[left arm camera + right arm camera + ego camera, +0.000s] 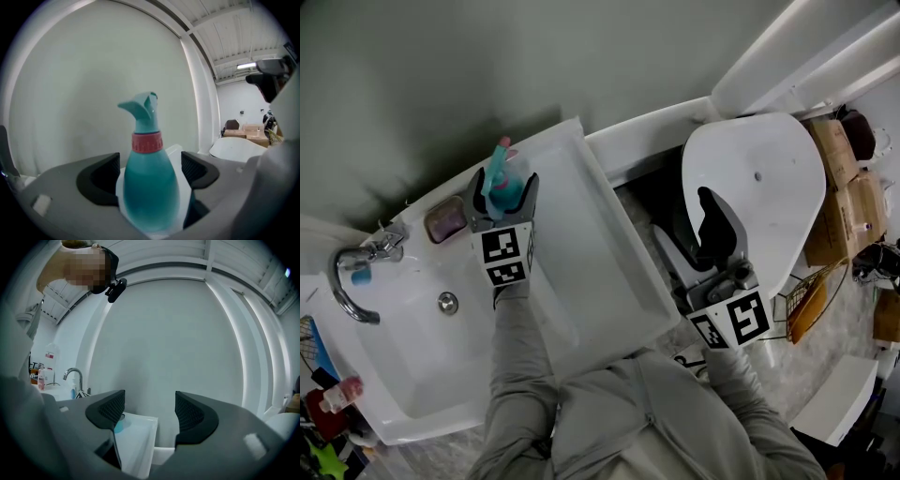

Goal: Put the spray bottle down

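- The left claw [503, 194] is clamped on a teal spray bottle [148, 187], one jaw pressed to each side of the bottle's wide body.
- The bottle stands upright in the grip. Its red collar [146, 142] and teal nozzle rise above the jaw tips and point toward the plain grey wall [487, 66].
- In the head view, bottle and claw are at the far left corner of a white tray [600, 262], close to the wall. Whether the bottle's base touches the tray cannot be made out.
- The tray lies between a white sink [403, 347] on its left and a toilet with its lid [764, 178] raised on its right.
- Just beside the bottle, at the sink's far edge, is a soap dish [445, 218] with a pinkish bar in it. A chrome tap [352, 277] curves over the basin further left.
- The right claw [145, 404] is held over the toilet, well apart from the bottle. Its jaws are spread wide with nothing between them.
- Past the right claw's jaws, its own view shows the tray's corner against the wall and a sliver of teal at the left jaw's edge.
- Cardboard boxes [844, 178] are stacked on the floor beyond the toilet.
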Demonstrator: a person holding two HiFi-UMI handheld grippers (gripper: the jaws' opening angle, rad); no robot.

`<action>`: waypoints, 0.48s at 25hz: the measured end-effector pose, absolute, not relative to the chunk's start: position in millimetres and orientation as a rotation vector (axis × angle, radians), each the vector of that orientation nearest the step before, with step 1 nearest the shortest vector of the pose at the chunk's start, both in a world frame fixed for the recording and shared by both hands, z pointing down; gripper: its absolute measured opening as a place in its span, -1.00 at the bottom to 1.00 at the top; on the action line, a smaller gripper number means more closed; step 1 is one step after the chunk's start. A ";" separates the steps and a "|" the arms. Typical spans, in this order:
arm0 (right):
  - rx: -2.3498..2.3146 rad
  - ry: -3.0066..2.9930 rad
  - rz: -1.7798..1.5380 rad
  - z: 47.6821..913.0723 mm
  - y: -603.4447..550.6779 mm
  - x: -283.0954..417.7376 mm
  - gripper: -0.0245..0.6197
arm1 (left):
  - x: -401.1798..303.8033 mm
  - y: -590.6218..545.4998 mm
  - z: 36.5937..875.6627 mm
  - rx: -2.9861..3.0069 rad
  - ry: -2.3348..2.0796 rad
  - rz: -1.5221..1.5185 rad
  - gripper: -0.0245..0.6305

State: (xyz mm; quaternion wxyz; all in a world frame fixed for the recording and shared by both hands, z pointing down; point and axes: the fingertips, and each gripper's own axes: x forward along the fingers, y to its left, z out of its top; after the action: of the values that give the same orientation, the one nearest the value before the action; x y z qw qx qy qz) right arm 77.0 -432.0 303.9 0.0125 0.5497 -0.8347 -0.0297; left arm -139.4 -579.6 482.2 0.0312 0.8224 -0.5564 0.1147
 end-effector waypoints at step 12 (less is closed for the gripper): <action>1.686 -2.694 -0.136 283.9 -400.0 72.7 0.12 | -159.9 -501.8 420.7 2.526 -1.840 0.244 0.41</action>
State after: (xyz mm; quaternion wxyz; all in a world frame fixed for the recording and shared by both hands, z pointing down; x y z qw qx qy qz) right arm 72.7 -400.0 283.9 -0.0200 0.5299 -0.8467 -0.0427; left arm -159.9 -501.8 420.7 0.0037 0.8059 -0.5869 0.0780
